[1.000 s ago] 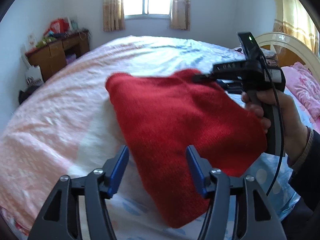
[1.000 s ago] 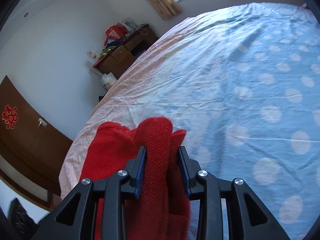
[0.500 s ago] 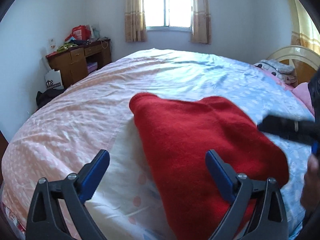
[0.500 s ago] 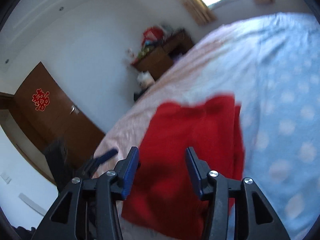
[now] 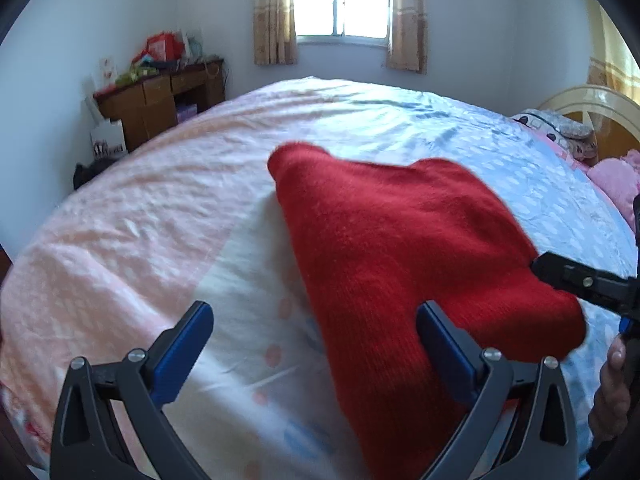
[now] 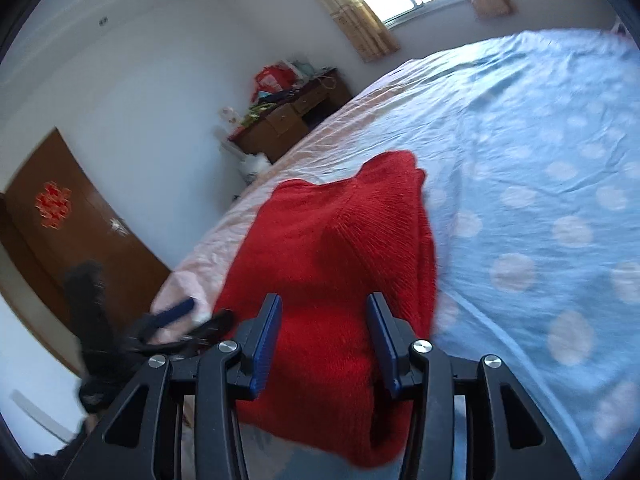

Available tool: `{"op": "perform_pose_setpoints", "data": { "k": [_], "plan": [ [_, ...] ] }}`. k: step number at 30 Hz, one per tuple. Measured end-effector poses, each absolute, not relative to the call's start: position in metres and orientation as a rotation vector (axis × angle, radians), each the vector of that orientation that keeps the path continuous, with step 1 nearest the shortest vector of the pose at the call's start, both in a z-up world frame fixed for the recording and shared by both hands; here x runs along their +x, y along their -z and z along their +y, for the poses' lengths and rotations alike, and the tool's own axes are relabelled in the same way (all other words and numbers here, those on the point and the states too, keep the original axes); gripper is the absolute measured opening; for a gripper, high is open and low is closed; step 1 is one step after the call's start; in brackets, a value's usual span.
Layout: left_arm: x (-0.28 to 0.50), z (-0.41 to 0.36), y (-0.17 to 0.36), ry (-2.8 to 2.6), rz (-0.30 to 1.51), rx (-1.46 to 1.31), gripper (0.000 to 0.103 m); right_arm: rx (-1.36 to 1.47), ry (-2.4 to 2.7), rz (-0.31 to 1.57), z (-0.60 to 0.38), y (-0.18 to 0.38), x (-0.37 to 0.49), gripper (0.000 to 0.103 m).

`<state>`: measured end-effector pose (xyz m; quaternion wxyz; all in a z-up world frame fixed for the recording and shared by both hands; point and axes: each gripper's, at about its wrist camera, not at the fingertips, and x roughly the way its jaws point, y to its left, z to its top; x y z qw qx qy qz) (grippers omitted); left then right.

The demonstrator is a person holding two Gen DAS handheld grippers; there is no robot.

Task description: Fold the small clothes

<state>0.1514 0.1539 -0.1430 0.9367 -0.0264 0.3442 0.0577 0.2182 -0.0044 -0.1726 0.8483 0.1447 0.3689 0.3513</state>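
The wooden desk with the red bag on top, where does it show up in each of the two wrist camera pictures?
Left wrist view: the wooden desk stands upper left, against the wall beyond the bed.
Right wrist view: the desk sits left of centre in the upper half, tilted, just past the bed's pink edge.
Shared landmark: the red knit garment lying on the bed, in the lower middle of both views.
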Motion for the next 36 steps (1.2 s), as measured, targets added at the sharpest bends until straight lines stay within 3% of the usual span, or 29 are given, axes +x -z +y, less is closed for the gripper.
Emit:
{"op": "perform_pose_setpoints", "data": {
  "k": [7, 12, 21, 36],
  "plan": [
    [0.126, 0.148, 0.103, -0.096, 0.621, -0.055, 0.103, 0.243, -0.636, 0.734, -0.019, 0.151, 0.190, 0.052],
    [0.115, 0.143, 0.086, -0.088, 0.572, -0.044, 0.103, 0.141, -0.513, 0.586, -0.028, 0.112, 0.162, 0.064],
    [0.104, 0.139, 0.072, -0.086, 0.526, -0.036, 0.103, 0.063, -0.509, 0.483, -0.024, 0.082, 0.131, 0.065],
    [0.100, 0.134, 0.072, -0.083, 0.522, -0.022, 0.103, 0.070, -0.487, 0.499, -0.022, 0.086, 0.129, 0.065]
  ]
}}
